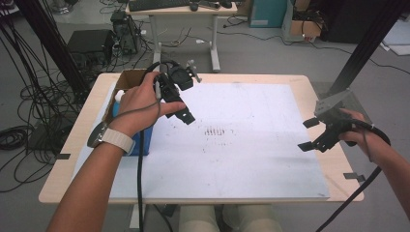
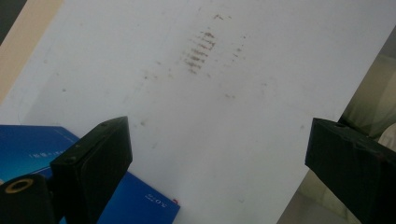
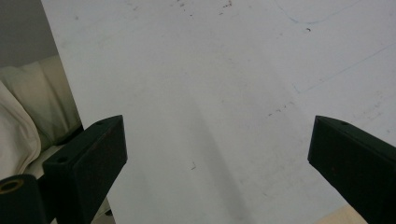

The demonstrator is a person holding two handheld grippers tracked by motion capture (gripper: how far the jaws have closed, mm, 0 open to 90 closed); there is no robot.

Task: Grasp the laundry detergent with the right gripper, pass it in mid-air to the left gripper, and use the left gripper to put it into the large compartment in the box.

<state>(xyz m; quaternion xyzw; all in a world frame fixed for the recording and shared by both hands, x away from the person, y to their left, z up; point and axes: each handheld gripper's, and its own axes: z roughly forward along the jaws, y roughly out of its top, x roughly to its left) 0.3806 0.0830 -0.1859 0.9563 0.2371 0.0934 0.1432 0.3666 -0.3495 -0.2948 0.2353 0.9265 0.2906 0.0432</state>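
My left gripper (image 1: 187, 99) hangs over the left part of a white board (image 1: 251, 159), held in a hand with a wristwatch. Its jaws stand wide apart with nothing between them, as the left gripper view confirms (image 2: 217, 140). A blue box (image 1: 141, 141) lies under that wrist, and its corner sits just below the left jaw (image 2: 25, 144). My right gripper (image 1: 307, 135) hovers at the board's right edge, open and empty. In the right gripper view (image 3: 217, 140) it faces bare board (image 3: 210, 70).
An open cardboard box (image 1: 126, 79) stands at the table's back left with a white-capped container (image 1: 118, 95) in it. Brown smudges (image 1: 214, 131) mark the board's middle. The wooden table rim (image 1: 333, 169) carries black tape tabs (image 1: 355, 176). Cables and gear crowd the floor at left (image 1: 29, 111).
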